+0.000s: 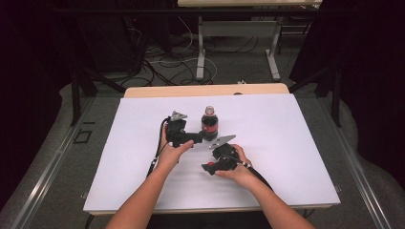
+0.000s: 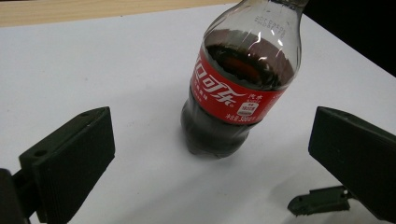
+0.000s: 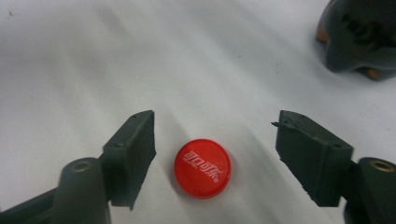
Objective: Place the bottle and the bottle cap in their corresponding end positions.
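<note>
Round red plastic cap (image 3: pixel 202 167) lies off on the bench (image 1: pixel 286 143) between the right gripper (image 3: pixel 215 158), jaws apart; left gripper (image 2: pixel 210 154) gapes around the clear cola bottle (image 2: pixel 238 93), nothing held.

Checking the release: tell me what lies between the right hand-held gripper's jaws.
The red cap lies flat on the white table between the open right hand-held gripper jaws, touching neither, as the right gripper view shows.

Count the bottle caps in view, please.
1. The red cap lies on the white table, between the open jaws of the right tool, touching neither.
</note>
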Tool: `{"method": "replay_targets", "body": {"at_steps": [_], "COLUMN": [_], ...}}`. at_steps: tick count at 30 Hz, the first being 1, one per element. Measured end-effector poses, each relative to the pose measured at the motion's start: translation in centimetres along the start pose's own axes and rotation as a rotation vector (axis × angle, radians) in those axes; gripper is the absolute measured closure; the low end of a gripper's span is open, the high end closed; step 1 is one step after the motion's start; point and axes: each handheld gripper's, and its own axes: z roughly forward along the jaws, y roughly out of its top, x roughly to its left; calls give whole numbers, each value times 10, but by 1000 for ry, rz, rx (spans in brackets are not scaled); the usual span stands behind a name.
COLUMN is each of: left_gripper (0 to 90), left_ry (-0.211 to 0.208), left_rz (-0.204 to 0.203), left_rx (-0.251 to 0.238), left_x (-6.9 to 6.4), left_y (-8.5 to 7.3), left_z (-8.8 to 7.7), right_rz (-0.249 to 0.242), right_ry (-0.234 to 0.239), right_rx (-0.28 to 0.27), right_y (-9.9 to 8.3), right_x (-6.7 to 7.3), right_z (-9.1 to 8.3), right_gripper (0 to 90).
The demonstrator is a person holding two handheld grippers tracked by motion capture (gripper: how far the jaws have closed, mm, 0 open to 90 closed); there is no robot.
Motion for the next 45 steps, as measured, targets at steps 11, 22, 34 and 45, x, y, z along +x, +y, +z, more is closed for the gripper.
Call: {"method": "replay_targets", "body": {"at_steps": [11,22,34,45], "left_gripper": [7,6,7,7], "left_ry": [6,37,99,124], "left_rz": [-7,-33,-89,-127], "left_rx": [24,20,14,21], "left_x": [2,14,39,59], "left_y": [-3,-13,-31,-45], "left_z": [-9,-30,-51,-62], "right_rz": [35,134,279,363], "right_ry": [-71,-196,-342,-431], "right_rx": [-42,-89,-96,-137], "right_y": [12,9,-12,-43], "right_x": [-3,-29,-66,-94], "right_z": [-19,-45,-76,-94], "right_gripper": [141,0,0,0]}}
